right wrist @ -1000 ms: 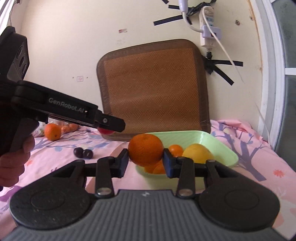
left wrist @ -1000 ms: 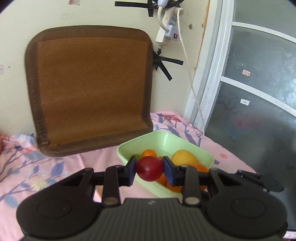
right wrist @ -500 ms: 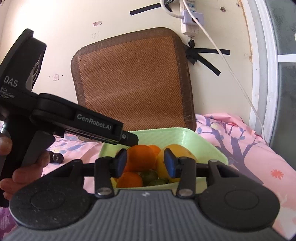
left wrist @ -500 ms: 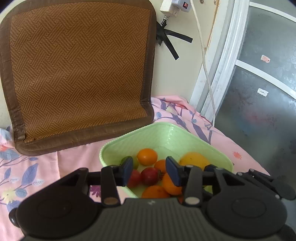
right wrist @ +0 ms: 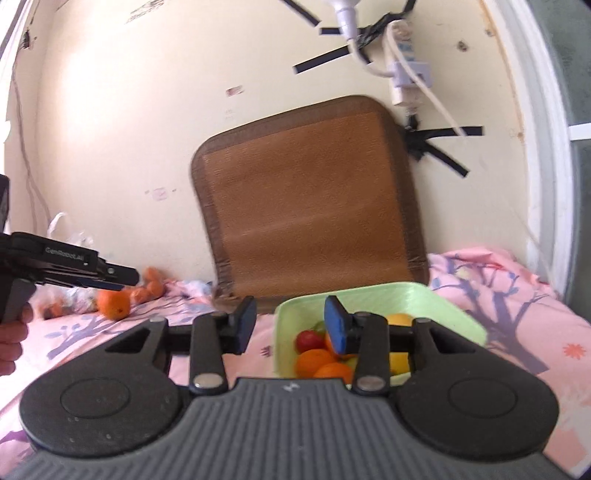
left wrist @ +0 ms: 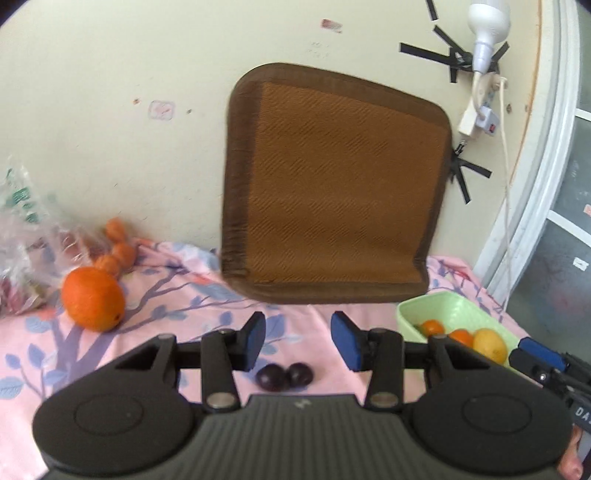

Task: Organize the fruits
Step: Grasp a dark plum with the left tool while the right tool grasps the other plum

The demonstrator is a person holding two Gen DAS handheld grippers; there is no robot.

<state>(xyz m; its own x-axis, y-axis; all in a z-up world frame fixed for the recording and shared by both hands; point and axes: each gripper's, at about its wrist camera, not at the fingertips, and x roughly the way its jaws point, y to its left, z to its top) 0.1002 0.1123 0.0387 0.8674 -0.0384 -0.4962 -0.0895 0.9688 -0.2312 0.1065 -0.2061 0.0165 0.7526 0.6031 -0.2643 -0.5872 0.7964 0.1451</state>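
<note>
Left gripper (left wrist: 298, 339) hovering over two dark round plums (left wrist: 284, 376) on the pink floral bedsheet (left wrist: 177, 314), jaws narrowly apart, empty (likely lining up a pick). Right gripper (right wrist: 290, 325) closing empty-jawed above the pale green plastic basket (right wrist: 436, 295) collecting fruit.

A cream wall (left wrist: 155, 155) closes the far side, scuffed and marked with small stickers. A brown woven mat (left wrist: 332, 184) leans upright against it. To the right, strips of black tape (right wrist: 439, 144) hold a white power strip (right wrist: 404, 74) and its cable, with a white bulb (left wrist: 487, 29) above. At the far right stands a white-framed door with frosted glass (left wrist: 569, 229). Daylight falls softly on a pink floral cloth (right wrist: 517, 295) covering the near surface.
</note>
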